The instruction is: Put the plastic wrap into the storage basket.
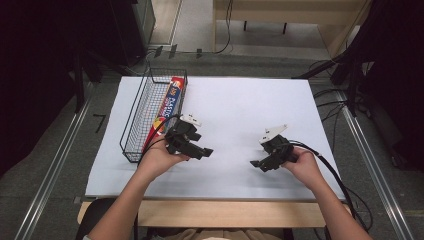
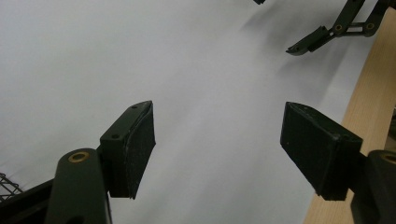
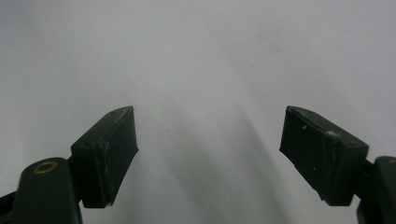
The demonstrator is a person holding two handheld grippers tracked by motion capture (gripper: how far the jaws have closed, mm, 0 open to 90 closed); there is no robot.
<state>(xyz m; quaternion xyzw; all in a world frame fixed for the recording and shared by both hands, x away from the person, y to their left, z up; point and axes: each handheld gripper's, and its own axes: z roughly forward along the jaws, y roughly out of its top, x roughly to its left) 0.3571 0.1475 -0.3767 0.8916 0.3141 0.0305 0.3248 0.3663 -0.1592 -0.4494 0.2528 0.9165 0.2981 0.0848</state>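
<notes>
A person holds both grippers low over a white sheet (image 1: pixel 240 100) on the table. My left gripper (image 1: pixel 202 151) sits just right of a black wire basket (image 1: pixel 134 117), pointing right, jaws wide apart with nothing between them. In the left gripper view, my left gripper (image 2: pixel 217 135) frames bare white sheet (image 2: pixel 140 56). My right gripper (image 1: pixel 257 164) rests at the front right, pointing left, open and empty. Bare sheet (image 3: pixel 196 56) also lies between the jaws of my right gripper (image 3: pixel 210 135) in its own view. A red plastic wrap box (image 1: pixel 170 101) lies inside the basket.
The table's wooden front edge (image 1: pixel 225 212) runs below the sheet, also seen as the wooden edge (image 2: pixel 373 84) in the left gripper view. The right gripper's jaw (image 2: pixel 322 35) shows at that view's top right. Cables (image 1: pixel 335 175) trail off the right side.
</notes>
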